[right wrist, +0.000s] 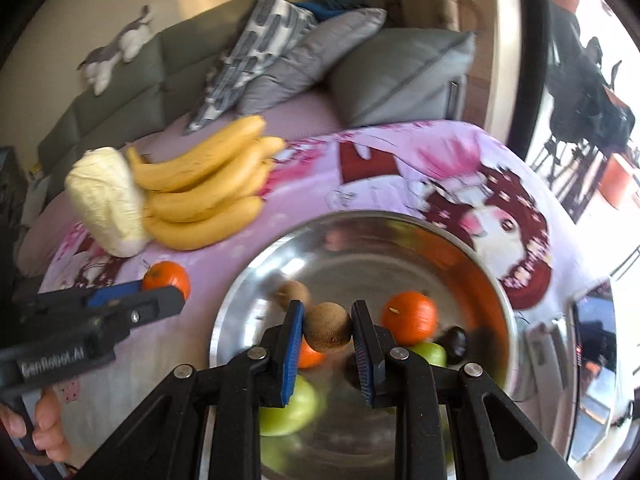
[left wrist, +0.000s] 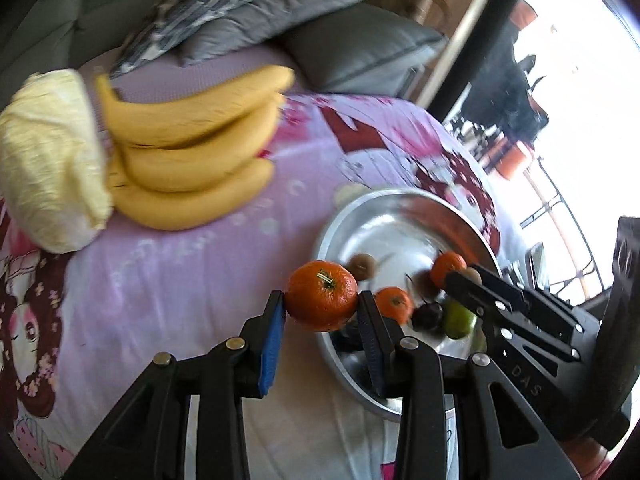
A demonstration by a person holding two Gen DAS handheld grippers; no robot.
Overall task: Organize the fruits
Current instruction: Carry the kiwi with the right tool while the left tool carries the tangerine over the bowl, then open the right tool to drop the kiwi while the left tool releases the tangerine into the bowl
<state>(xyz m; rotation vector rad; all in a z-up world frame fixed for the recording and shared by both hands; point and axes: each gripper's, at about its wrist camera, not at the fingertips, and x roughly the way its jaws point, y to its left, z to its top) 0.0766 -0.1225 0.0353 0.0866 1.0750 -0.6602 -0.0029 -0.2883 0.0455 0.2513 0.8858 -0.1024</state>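
My left gripper (left wrist: 321,302) is shut on an orange tangerine (left wrist: 322,295), held above the left rim of the steel bowl (left wrist: 340,224). My right gripper (right wrist: 327,326) is shut on a brown kiwi (right wrist: 328,328), held over the steel bowl (right wrist: 472,248). In the bowl lie tangerines (right wrist: 409,316), another kiwi (right wrist: 294,292), green fruits (right wrist: 290,410) and dark fruits (right wrist: 455,339). In the right wrist view the left gripper (right wrist: 176,292) shows at the left with its tangerine (right wrist: 166,276). In the left wrist view the right gripper (left wrist: 460,276) reaches in from the right.
A bunch of yellow bananas (left wrist: 188,144) and a pale cabbage (left wrist: 52,160) lie on the pink patterned cloth (left wrist: 180,272) to the left. Grey cushions (left wrist: 360,48) and a sofa back stand behind. A person's fingers (right wrist: 46,428) hold the left gripper's handle.
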